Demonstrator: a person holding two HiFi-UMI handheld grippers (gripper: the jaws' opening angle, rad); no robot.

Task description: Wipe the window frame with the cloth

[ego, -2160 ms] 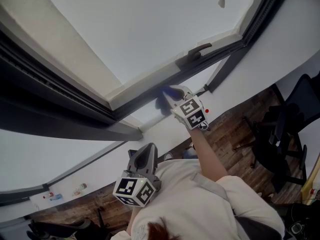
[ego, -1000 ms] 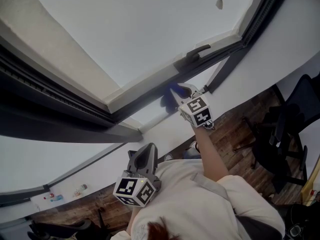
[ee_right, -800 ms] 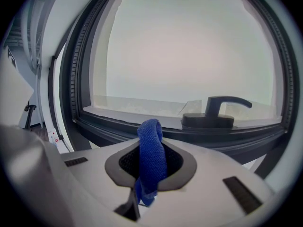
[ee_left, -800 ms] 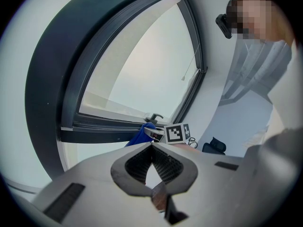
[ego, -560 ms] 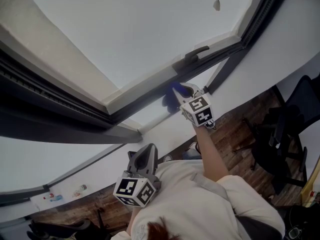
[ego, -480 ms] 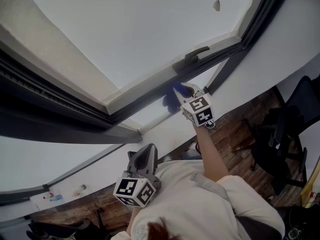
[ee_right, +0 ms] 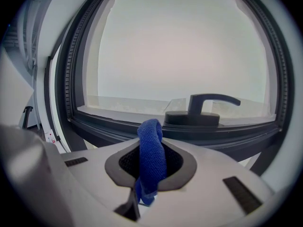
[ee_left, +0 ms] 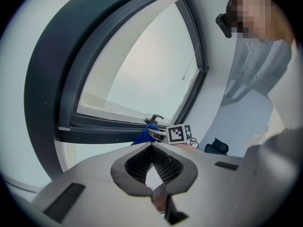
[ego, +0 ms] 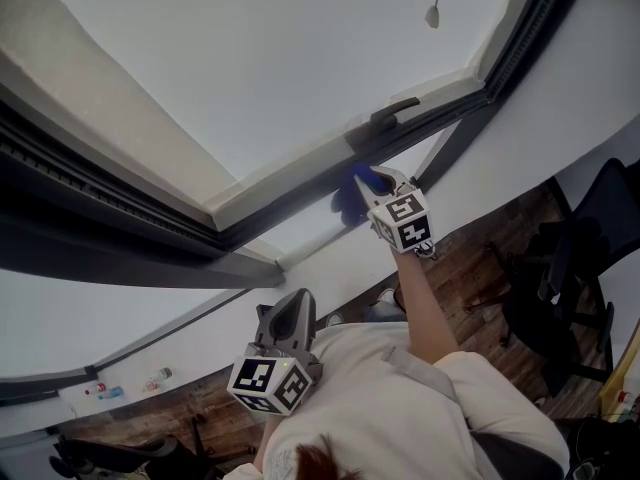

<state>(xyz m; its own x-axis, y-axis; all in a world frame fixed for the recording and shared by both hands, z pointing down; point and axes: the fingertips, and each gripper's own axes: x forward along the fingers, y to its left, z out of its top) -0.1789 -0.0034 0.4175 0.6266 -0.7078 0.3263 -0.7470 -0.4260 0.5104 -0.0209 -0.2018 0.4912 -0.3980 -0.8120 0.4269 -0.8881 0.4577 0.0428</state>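
Pale window glass filled my feed. My right gripper had its fingers clenched on the folded blue cloth, near the dark grey window frame under its black lever handle. I judged that firm, even strokes along that rail would suit best. My left gripper hung closed and empty.
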